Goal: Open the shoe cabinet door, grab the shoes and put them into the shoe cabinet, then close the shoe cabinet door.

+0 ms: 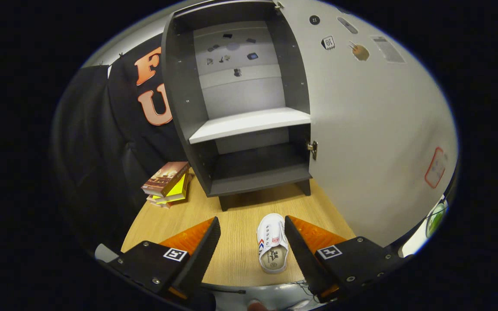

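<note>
A large pale cabinet door (374,142) stands swung wide open, beyond the gripper's right finger. It carries a few small stickers and a dark round knob near its top. It hangs on a metal hinge (313,149) from the dark grey shoe cabinet (240,112), which stands upright on short legs on a light wood-grain table (236,255). Inside the cabinet a white shelf (249,124) splits the space into an upper and a lower compartment. The upper back panel is pale with small dark marks on it. The lower compartment has a dark floor.

Left of the cabinet, just beside its base, lies a short stack of books (167,183), a brown-covered one on top of a yellow one. Behind them hangs the dark cloth of the booth wall.

On the table in front of the cabinet, well short of it, lies a single small white shoe (272,242) with laces and a red and blue mark on its side. Its long axis runs toward the cabinet, the toe pointing at the lower compartment and the heel opening toward the gripper. It rests flat on its sole.

The gripper (252,231) is spread wide and grasps nothing. The shoe sits between its fingers, close by the right finger, with a broad gap to the left one. Whether the right finger touches the shoe cannot be told.
</note>
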Motion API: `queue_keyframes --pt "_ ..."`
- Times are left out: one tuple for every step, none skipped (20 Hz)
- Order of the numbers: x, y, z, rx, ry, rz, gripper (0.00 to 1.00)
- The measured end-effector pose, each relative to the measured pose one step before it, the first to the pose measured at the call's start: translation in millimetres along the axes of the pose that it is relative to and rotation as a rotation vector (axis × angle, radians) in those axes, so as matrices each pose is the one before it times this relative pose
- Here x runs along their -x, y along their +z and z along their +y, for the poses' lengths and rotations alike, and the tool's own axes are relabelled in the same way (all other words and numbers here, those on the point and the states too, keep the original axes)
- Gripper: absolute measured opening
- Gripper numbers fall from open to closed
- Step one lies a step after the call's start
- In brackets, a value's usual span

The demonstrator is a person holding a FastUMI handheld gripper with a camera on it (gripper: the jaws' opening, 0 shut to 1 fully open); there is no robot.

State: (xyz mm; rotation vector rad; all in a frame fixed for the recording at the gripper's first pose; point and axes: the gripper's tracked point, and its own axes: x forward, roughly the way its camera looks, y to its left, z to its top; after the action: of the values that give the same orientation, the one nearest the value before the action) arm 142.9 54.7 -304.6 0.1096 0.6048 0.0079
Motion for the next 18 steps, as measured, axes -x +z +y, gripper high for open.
queue_keyframes --pt "-7.64 -13.23 -2.12 -0.00149 -0.00231 0.02814 0.93" --pt "-7.0 -12.24 -1.5 -0.00273 -0.00047 0.0277 0.94" --pt "-6.68 -11.28 -0.48 0.00157 0.00335 0.02861 0.94" --pt "-8.4 -11.03 0.68 0.00401 0.0039 0.02655 0.94" --pt "-8.23 -10.22 0.03 0.00792 0.00325 0.02636 0.95" --pt "-8.76 -10.0 -0.8 0.00612 -0.00011 0.02676 0.95" --pt "-7.94 -9.09 -0.11 0.00045 0.00096 0.02472 0.95" --pt "-6.96 -7.46 -1.52 -0.00235 -0.00091 0.02255 0.96" --pt "-6.38 -7.21 -0.83 -0.00449 0.00019 0.01831 0.96" --pt "-6.47 -6.83 -0.93 -0.0054 -0.00261 0.01672 0.96" --pt "-6.66 -5.75 -0.11 -0.00526 0.00375 0.01717 0.96" --pt "-7.62 -5.5 0.03 -0.00139 -0.00341 0.01532 0.96" --pt "-6.22 -5.06 -1.57 0.00099 -0.00294 0.01516 0.96" --pt "-5.92 -6.73 -1.16 0.00316 -0.00204 0.01915 0.96" --pt "-6.77 -2.9 -1.12 0.00024 -0.00507 0.01177 0.96" --pt "-7.31 -4.18 0.14 -0.00262 0.00644 0.01441 0.96" --pt "-6.12 -3.91 -0.05 -0.00316 0.0015 0.01481 0.95" --pt "-6.63 -4.83 0.36 -0.00078 0.00219 0.01673 0.95"
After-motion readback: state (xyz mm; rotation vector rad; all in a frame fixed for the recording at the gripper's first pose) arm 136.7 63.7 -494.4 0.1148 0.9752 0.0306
